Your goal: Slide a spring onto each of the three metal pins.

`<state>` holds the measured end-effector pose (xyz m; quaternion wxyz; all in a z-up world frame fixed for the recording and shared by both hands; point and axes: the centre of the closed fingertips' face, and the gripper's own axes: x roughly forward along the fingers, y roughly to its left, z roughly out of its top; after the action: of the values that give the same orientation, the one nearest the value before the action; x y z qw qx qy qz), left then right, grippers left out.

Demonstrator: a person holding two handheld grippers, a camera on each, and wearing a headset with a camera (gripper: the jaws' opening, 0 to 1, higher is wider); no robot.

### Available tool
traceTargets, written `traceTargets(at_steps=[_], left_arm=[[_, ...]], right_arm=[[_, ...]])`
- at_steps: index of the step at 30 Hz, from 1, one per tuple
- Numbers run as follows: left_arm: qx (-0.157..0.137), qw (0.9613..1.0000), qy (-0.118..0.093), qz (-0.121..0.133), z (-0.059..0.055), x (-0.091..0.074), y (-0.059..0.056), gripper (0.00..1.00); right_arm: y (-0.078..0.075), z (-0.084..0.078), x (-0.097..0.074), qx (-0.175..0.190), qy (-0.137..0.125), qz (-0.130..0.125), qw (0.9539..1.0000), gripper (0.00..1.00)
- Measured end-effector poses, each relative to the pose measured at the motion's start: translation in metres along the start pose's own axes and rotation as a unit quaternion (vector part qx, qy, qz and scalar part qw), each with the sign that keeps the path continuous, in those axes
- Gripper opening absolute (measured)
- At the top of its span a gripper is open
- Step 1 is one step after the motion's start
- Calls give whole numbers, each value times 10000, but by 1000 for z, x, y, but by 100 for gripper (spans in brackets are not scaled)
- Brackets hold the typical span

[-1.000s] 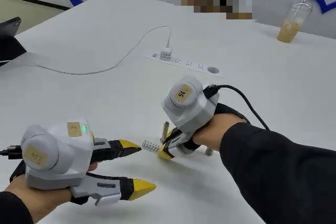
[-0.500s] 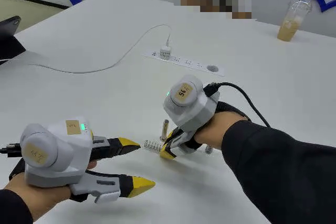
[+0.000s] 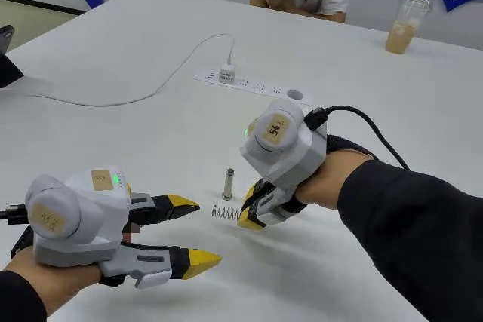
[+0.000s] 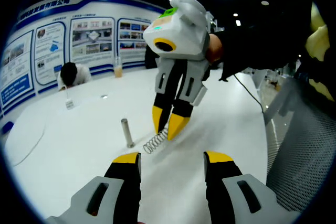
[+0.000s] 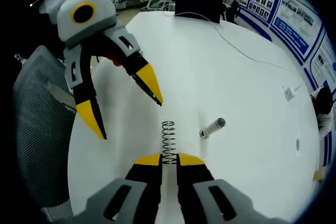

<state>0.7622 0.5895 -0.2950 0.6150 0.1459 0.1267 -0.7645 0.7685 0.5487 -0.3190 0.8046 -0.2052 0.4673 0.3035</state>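
On the white table (image 3: 113, 141) a bare metal pin (image 3: 228, 184) stood upright; just beside it the right gripper (image 3: 247, 222) pinched the spring (image 3: 225, 213) by one end, the left gripper (image 3: 207, 233) agape nearby, and the spring's free mouth likely wanted squaring over the pin-top.

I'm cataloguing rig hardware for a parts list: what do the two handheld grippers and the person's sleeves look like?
The left gripper and right gripper share rounded light-grey housings, black jaws with pointed yellow tips, a tan sticker on the round cap and a green light. A black cable leaves the right one. The sleeves are black.
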Motion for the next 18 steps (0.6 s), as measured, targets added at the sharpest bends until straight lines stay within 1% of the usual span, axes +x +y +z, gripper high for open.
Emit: traceTargets(at_steps=[4, 12, 18], left_arm=[[43, 10000, 16, -48, 1, 2, -2, 48], [130, 9998, 39, -131, 3, 4, -6, 47], [249, 9995, 20, -204, 7, 5, -9, 42]], right_arm=[[9, 1, -6, -167, 20, 65, 9998, 12], [22, 3, -13, -422, 39, 160, 9990, 12], [32, 6, -15, -615, 43, 271, 9977, 12]])
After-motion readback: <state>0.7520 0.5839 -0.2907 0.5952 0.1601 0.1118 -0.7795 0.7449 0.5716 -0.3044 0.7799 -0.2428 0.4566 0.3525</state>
